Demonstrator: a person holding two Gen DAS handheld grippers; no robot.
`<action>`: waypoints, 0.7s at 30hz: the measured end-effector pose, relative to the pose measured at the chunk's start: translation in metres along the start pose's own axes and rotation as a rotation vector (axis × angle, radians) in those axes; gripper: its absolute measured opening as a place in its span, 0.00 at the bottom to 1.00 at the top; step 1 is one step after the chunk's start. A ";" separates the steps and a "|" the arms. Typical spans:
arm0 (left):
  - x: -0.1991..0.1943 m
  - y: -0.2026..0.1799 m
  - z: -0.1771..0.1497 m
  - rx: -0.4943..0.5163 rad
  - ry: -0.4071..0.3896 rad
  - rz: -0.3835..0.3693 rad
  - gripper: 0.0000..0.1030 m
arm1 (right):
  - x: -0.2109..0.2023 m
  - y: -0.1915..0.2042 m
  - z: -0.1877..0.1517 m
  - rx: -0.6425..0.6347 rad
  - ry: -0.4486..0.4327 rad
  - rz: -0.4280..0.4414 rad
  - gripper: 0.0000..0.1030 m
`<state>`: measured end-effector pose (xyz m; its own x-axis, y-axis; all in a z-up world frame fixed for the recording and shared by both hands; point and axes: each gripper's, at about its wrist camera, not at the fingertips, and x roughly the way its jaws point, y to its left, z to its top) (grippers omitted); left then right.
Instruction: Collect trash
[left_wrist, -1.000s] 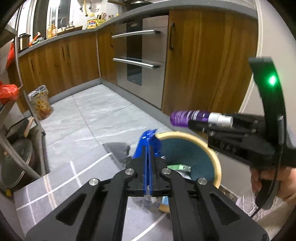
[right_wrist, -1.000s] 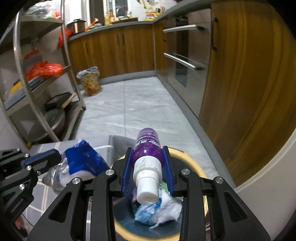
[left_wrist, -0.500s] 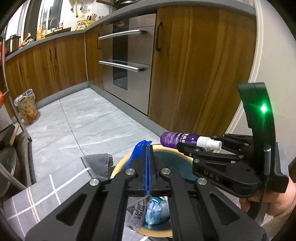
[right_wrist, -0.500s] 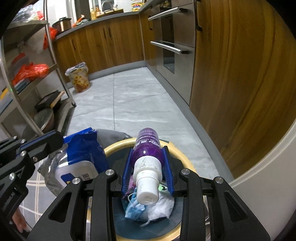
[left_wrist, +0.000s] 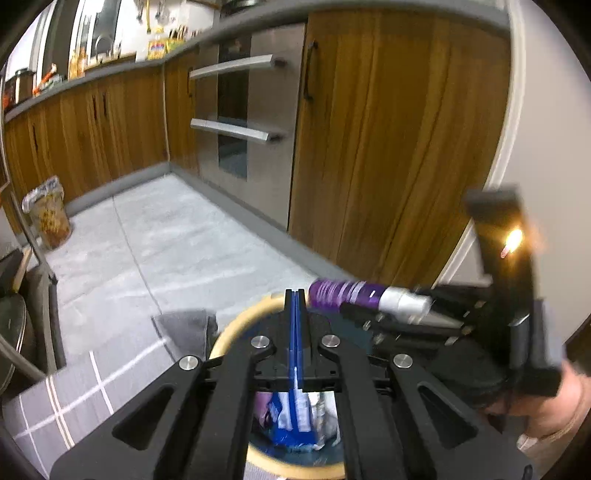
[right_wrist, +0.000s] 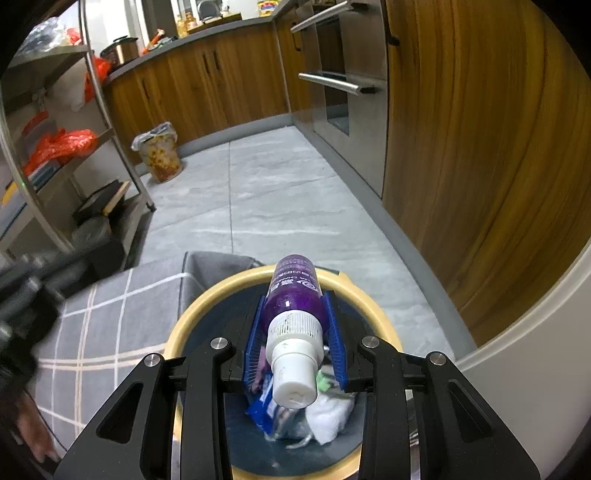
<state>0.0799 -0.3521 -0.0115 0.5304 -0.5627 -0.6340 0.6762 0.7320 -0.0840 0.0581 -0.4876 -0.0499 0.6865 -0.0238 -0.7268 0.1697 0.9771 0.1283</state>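
Note:
A round bin with a tan rim (right_wrist: 199, 306) (left_wrist: 236, 328) stands on the floor, holding tissue and scraps. My right gripper (right_wrist: 294, 297) is shut on a purple spray bottle (right_wrist: 293, 273) with a white cap, held tilted over the bin's mouth. The left wrist view shows that bottle (left_wrist: 343, 291) from the side, with a hand (left_wrist: 546, 406) behind it. My left gripper (left_wrist: 295, 295) has its blue pads pressed together with nothing sticking out of them. A blue and silver packet (right_wrist: 262, 406) (left_wrist: 291, 417) lies inside the bin. In the right wrist view the left gripper (right_wrist: 29, 291) is a blur at the left.
A grey checked mat (right_wrist: 92, 332) lies left of the bin. A metal shelf rack (right_wrist: 92, 129) with pots and orange bags stands beyond it. A small bag-lined bin (right_wrist: 160, 155) sits by the wooden cabinets. An oven front (right_wrist: 332, 85) and a white wall (right_wrist: 535, 369) close the right side.
The blue packet that stuck up from my left pads is gone from them and lies in the bin. Both grippers have come lower over the bin. The bottle stays gripped.

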 end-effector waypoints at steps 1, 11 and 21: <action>0.005 0.004 -0.005 -0.014 0.025 0.002 0.00 | 0.001 0.001 -0.001 -0.007 0.004 -0.002 0.33; -0.033 0.042 -0.027 -0.098 0.038 0.043 0.50 | -0.029 0.025 -0.008 -0.067 -0.034 0.002 0.61; -0.133 0.040 -0.053 -0.043 -0.001 0.052 0.61 | -0.118 0.064 -0.028 -0.057 -0.113 0.039 0.62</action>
<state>0.0098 -0.2273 0.0291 0.5647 -0.5236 -0.6379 0.6250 0.7761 -0.0837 -0.0316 -0.4167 0.0254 0.7673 -0.0062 -0.6412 0.1034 0.9881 0.1142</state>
